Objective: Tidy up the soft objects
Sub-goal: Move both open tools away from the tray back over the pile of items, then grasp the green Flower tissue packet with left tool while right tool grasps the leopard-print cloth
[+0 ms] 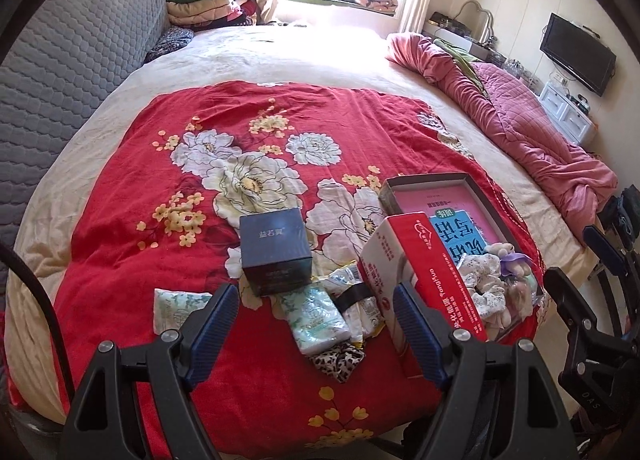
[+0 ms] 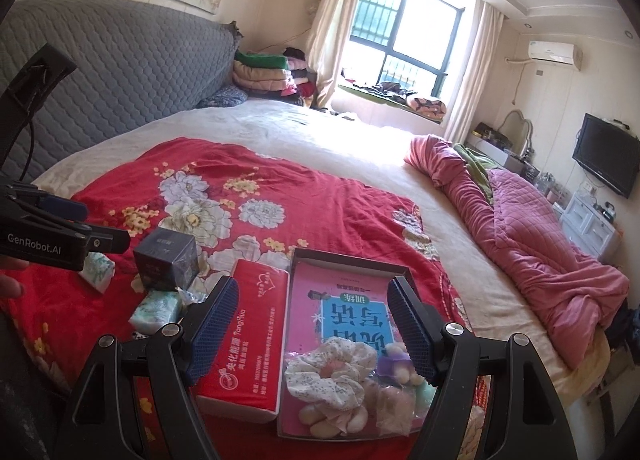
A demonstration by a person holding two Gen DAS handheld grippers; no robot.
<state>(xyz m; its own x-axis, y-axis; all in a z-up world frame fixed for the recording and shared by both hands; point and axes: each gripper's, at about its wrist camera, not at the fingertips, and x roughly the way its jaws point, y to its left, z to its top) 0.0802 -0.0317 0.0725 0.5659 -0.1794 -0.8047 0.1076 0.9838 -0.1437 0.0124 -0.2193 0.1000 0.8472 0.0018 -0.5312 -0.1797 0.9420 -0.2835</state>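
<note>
On the red floral cloth lie a dark blue box, two floral tissue packs, a leopard scrunchie and a red-and-white tissue box. A shallow cardboard tray holds a pink book, a floral scrunchie and small plush pieces. My left gripper is open and empty above the tissue pack. My right gripper is open and empty above the tray.
The cloth lies on a large bed with a grey quilted headboard. A pink quilt is bunched along the right side. Folded blankets are stacked at the far end by the window.
</note>
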